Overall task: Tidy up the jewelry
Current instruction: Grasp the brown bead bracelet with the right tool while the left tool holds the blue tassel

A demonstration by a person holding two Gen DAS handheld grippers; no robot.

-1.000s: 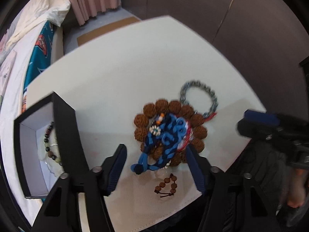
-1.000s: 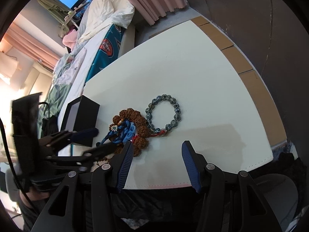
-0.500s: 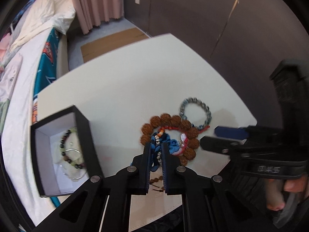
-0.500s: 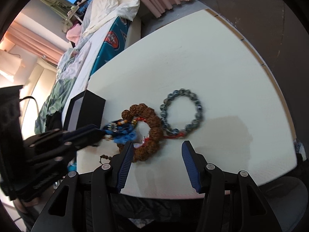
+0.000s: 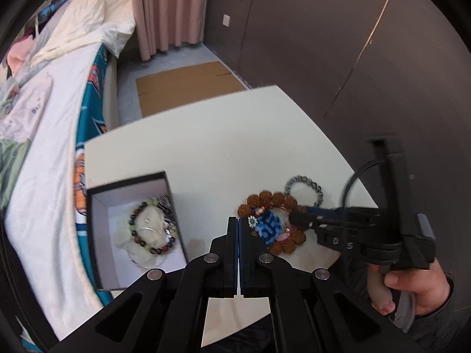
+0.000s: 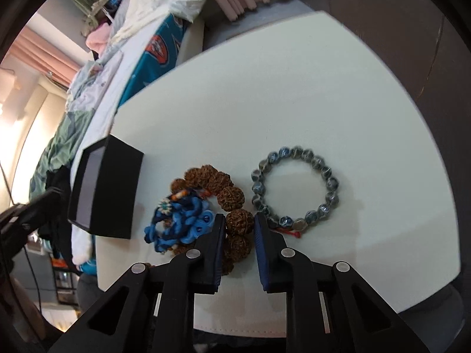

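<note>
Partly done, by the look of it. Already inside the open black box with the pale lining [image 5: 97, 235], at the counter's left edge beside the bed: a dark mixed-bead bracelet [image 5: 153, 229] and a thin clear bangle. Still out on the cream counter [image 6: 265, 103]: a bracelet of large knobbly brown seed beads [image 6: 226, 197], a bright blue knotted-cord piece with a small flower bead [image 6: 182, 220] lying across it, and a ring of mottled grey-blue stone beads with a red tassel [image 6: 294, 188] just to the right, touching the brown one.

Right claw [image 6: 240, 226] just been closing, now clamped on one brown seed bead, low over the counter. Left claw [image 5: 238, 226] fully together with nothing visible between, raised above the counter near the blue cord. Three pieces apparently left to box.
</note>
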